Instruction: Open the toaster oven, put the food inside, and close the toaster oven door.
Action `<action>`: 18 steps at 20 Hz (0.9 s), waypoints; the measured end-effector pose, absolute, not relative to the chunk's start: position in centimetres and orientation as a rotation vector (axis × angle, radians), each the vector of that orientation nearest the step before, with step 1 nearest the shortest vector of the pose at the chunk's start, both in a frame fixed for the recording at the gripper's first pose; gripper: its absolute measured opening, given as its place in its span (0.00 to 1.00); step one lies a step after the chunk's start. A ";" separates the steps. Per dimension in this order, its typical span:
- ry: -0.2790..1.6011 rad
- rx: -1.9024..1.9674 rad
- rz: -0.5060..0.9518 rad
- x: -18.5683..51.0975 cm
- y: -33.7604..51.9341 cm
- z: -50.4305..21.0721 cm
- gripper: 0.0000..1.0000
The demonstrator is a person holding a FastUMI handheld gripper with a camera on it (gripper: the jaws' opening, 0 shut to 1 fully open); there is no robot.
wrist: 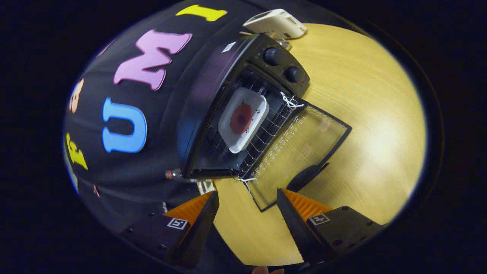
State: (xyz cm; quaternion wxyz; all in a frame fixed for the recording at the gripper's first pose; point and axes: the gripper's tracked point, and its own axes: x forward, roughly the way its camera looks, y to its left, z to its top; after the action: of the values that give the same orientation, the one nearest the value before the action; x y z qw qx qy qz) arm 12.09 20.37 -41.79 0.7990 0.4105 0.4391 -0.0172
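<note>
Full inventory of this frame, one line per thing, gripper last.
toaster oven: 1, black, on the wooden table against the booth wall, ahead of the jaws
oven door: 1, dark glass, folded down open onto the table, just ahead of the jaws
door handle: 1, black, at the door's outer edge, near the jaws
knobs: 2, black, on the oven's control panel
wire rack: 1, metal, inside the oven
plate: 1, white, square, on the rack, carrying a red round food item
box: 1, white, on the table beyond the oven
table: 1, light wood
gripper: 1, jaws open, nothing between them, above the table
</note>
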 end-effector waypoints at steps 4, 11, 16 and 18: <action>0.929 0.426 0.080 8.8 19.4 -43.3 0.98; 0.991 0.061 0.087 6.7 17.2 -49.2 0.99; 1.039 0.044 0.071 7.7 17.6 -52.3 0.99; 1.058 0.069 0.056 8.3 17.8 -53.1 0.99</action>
State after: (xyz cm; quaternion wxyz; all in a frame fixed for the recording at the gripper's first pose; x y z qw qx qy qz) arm 8.26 17.79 -53.12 0.8625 0.0329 0.5043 0.0265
